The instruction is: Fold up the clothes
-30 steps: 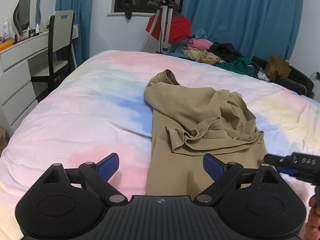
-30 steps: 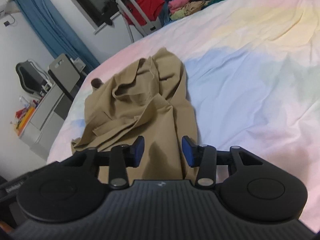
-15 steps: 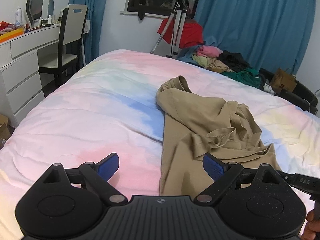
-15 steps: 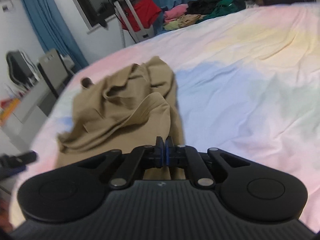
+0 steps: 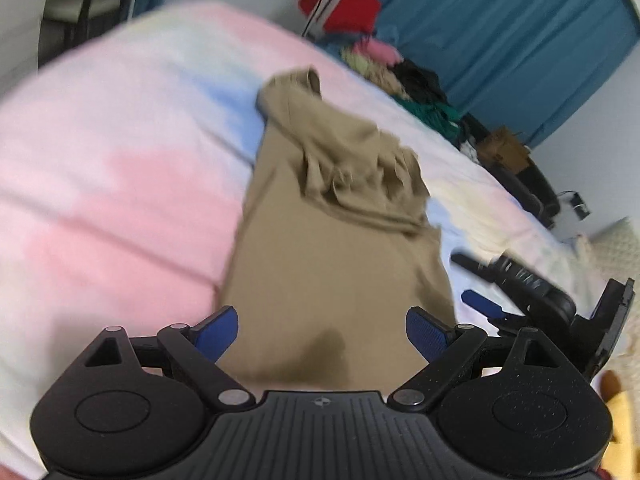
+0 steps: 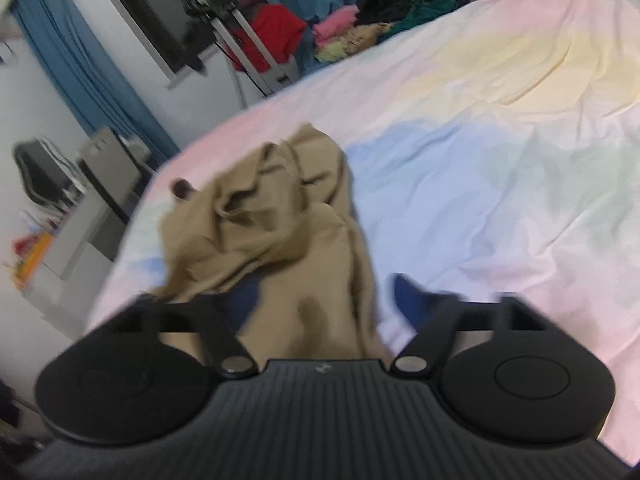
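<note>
A tan garment (image 5: 336, 216) lies on the pastel bed sheet (image 5: 120, 184), flat at its near end and bunched at its far end. My left gripper (image 5: 322, 330) is open, its blue pads on either side of the garment's near end, just above it. The garment also shows in the right wrist view (image 6: 280, 232). My right gripper (image 6: 326, 300) is open over the garment's near right edge. It also shows at the right of the left wrist view (image 5: 512, 280). Both views are blurred.
A heap of coloured clothes (image 5: 400, 76) lies past the far edge of the bed before blue curtains (image 5: 500, 28). A red garment hangs on a stand (image 6: 276, 36). A white dresser and chair (image 6: 92, 184) stand left of the bed.
My right gripper was shut half a second ago and is now open. My left gripper has moved forward and right over the garment's near end. Both cameras are moving.
</note>
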{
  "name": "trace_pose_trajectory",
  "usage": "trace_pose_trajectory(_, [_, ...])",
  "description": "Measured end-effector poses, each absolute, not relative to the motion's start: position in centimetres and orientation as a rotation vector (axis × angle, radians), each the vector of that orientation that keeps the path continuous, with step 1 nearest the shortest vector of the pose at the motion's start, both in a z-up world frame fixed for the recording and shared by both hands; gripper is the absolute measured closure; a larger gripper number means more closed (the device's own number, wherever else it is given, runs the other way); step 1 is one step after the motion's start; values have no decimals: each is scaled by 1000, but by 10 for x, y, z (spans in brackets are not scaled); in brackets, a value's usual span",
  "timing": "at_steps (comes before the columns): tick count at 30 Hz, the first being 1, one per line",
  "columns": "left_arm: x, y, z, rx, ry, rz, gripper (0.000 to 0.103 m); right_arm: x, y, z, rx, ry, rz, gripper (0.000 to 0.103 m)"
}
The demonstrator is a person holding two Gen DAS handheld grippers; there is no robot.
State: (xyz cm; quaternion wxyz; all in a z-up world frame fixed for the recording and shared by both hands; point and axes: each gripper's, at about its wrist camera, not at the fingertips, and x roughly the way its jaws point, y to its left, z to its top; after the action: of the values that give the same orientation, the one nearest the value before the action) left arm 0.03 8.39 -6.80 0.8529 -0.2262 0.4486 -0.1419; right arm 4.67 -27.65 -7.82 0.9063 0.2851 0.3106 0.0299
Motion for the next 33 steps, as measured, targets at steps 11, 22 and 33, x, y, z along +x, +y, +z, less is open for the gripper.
trace_pose_trajectory(11, [20,83,-122,-731,1239,-335,10,46,-280,-83,725,696,37,20])
trace_pose_trajectory(22, [21,95,-125,-812,1099,-182,20,52,-274,-92,742,731,45,20])
trace_pose_trajectory(33, [11,105,-119,-810,1049,-170,48,21,-266,-77,954,763,238,19])
